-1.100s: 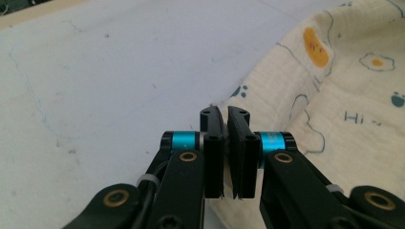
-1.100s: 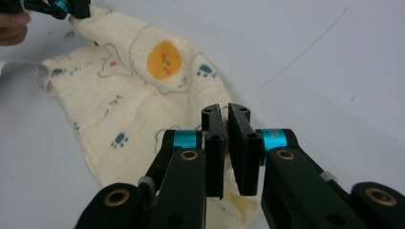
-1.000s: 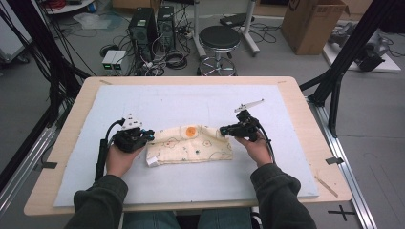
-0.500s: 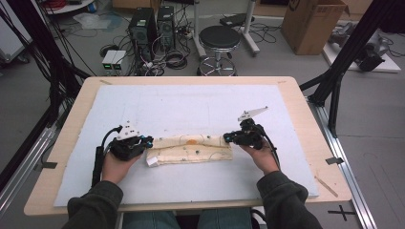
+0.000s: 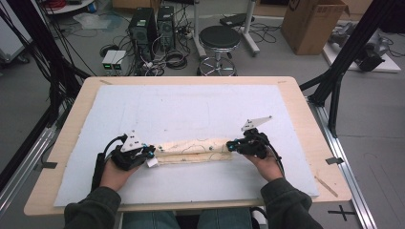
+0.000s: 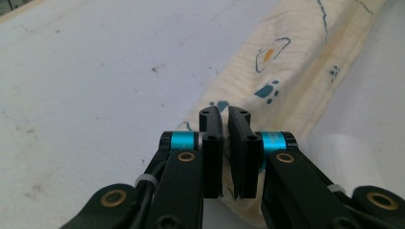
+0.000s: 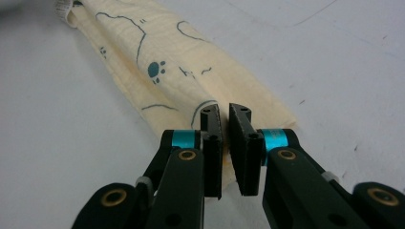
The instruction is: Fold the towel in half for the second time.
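Presently, the folded cloth (image 5: 193,150) is stretched flat on the tabletop (image 5: 200,109) between both tools. Its ends are pinched by the left tool (image 5: 152,153) and the right tool (image 5: 230,145), jaws narrowly closed.

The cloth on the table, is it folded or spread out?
Folded: the cloth lies as a narrow layered strip between the left gripper and right gripper.

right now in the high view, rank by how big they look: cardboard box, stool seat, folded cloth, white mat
1. white mat, by far the largest
2. cardboard box, cut off at the top edge
3. folded cloth and stool seat: look alike in area, and the stool sits farther from the camera, so unranked
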A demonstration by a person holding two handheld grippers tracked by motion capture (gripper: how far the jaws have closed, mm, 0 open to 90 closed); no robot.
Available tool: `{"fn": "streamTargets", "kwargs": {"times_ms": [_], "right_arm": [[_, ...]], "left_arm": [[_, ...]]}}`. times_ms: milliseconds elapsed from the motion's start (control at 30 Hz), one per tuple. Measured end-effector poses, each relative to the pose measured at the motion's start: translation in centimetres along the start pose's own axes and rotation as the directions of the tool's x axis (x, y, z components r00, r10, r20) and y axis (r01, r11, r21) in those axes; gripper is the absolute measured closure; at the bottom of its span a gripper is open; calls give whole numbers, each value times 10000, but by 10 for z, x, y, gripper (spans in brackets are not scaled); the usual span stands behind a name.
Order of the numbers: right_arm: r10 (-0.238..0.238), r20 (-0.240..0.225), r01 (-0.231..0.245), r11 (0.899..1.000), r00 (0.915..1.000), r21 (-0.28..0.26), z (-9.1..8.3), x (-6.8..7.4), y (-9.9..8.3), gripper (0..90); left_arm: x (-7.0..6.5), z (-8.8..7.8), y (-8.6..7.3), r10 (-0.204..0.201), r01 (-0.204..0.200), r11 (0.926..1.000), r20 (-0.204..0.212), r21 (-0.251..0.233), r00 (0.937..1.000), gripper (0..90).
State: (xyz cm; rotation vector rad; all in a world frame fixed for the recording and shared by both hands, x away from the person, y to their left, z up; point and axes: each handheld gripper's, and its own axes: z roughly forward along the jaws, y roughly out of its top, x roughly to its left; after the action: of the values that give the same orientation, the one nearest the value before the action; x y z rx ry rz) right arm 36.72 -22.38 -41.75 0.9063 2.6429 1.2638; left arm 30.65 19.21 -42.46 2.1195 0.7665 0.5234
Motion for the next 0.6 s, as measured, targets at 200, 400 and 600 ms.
{"fn": "streamTargets", "kwargs": {"times_ms": [200,400,600], "right_arm": [[-30,-193,32,9999,9998,130,1,4,-11,806],[-158,-365,163,9998,9992,143,-4,11,-17,665],[-533,-470,514,9979,9975,-400,-23,21,-4,586]], "left_arm": [[-4,-3,-6,-47,47,10000,232,13,9997,804],[-2,-18,-7,-293,354,9974,952,-624,9950,549],[7,-32,6,-523,635,9900,910,-1259,9945,499]]}}
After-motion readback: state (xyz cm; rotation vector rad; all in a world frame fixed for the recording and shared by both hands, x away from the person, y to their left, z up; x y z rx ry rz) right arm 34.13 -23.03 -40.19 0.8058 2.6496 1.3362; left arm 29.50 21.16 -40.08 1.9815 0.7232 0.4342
